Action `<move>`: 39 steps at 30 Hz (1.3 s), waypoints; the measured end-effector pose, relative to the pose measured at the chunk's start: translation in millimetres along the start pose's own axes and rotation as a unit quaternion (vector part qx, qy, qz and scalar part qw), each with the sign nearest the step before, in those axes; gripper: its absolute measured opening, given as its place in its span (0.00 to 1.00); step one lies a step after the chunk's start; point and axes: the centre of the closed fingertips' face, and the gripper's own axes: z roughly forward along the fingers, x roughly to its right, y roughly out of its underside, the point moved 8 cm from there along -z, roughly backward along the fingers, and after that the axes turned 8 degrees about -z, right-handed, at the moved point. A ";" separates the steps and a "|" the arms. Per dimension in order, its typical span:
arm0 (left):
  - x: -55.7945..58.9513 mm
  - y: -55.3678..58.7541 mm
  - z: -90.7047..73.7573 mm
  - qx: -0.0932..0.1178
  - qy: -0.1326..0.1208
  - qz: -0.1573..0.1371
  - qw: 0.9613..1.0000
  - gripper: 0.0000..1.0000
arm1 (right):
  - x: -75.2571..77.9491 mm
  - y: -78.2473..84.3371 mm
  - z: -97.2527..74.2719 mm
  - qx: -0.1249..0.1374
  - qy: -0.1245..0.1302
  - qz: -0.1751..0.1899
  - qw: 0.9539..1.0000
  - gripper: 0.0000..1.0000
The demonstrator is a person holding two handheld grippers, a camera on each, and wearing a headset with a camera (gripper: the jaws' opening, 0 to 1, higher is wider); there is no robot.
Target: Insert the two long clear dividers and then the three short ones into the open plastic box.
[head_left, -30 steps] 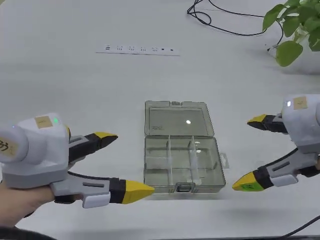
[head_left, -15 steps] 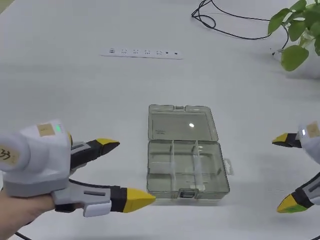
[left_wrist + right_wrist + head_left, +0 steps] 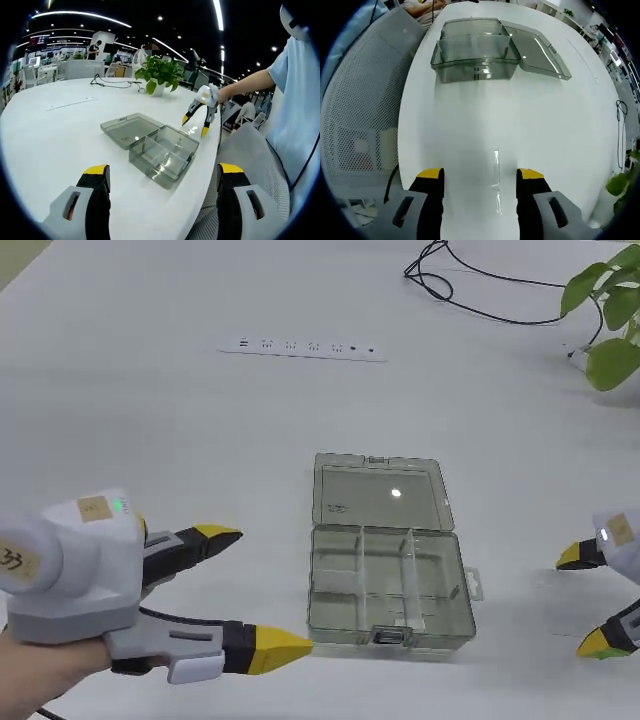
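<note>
Dividers (image 3: 496, 167), seemingly two faint clear strips, lie on the table (image 3: 200, 440) between the right gripper's (image 3: 585, 600) open, empty jaws. Their long axis points at the plastic box (image 3: 340, 610) on its left. The left gripper (image 3: 255, 589), also open, is farther.

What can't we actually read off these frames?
- Head view: how many dividers sit in the plastic box; clear on clear, with glare.
- Head view: the right gripper body, cut off by the right edge.
- Right gripper view: pale streak ahead of its jaws, divider or reflection; too faint.
- Head view: power strip sockets, too small.
</note>
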 end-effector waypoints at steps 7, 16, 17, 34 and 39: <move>-1.4 3.1 0.9 -0.001 -0.004 -0.004 1.000 0.89 | -2.2 4.3 2.3 -0.010 -0.004 -0.010 1.000 0.50; -0.1 4.3 -0.5 0.005 -0.006 -0.009 1.000 0.88 | -2.5 3.9 0.7 -0.014 -0.004 -0.011 1.000 0.37; 0.0 4.3 -0.7 0.006 -0.007 -0.009 1.000 0.88 | -2.6 3.5 0.7 -0.014 -0.004 -0.011 1.000 0.35; 4.9 -2.4 7.3 0.013 -0.016 -0.016 1.000 0.84 | -10.2 -9.3 -5.8 0.005 0.043 0.003 0.999 0.32; 2.2 -10.6 14.7 0.020 -0.036 -0.049 0.998 0.83 | -5.5 -31.3 -25.7 0.047 0.097 0.012 0.994 0.32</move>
